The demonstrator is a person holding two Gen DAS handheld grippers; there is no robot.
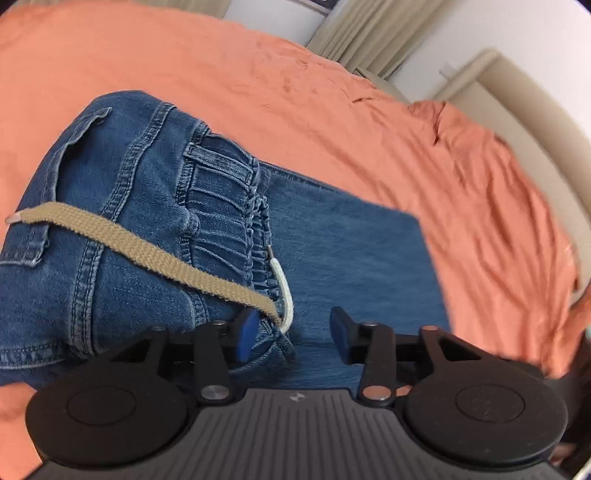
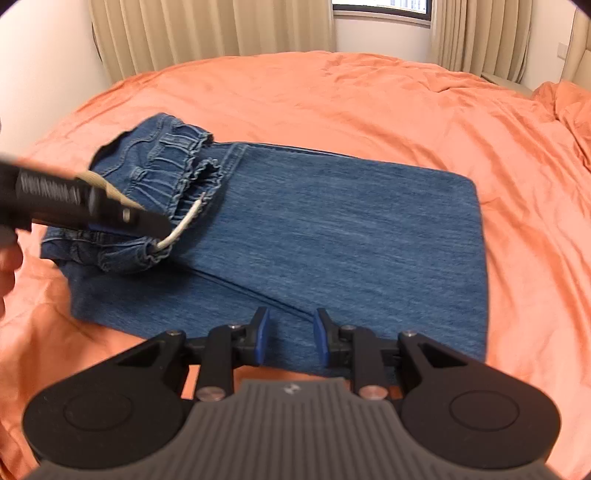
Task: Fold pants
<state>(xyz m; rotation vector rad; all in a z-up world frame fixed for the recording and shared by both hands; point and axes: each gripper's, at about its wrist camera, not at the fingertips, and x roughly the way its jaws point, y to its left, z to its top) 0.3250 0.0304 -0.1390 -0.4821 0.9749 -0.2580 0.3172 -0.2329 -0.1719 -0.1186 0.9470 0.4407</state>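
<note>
Blue denim pants (image 2: 332,229) lie folded on the orange bed, legs flat, with the elastic waistband (image 2: 173,177) bunched on top at the left. In the left wrist view the waistband (image 1: 221,206) sits just ahead, with a tan drawstring (image 1: 140,251) across it and a white cord loop (image 1: 284,291). My left gripper (image 1: 295,336) is open right over the waistband edge, its left finger touching the cords; it also shows in the right wrist view (image 2: 155,229). My right gripper (image 2: 290,339) is open and empty above the near edge of the folded legs.
The orange bedsheet (image 2: 369,96) is wrinkled all around the pants. Beige curtains (image 2: 207,29) and a window stand behind the bed. A padded headboard (image 1: 524,110) lies at the right. A hand (image 2: 7,266) shows at the left edge.
</note>
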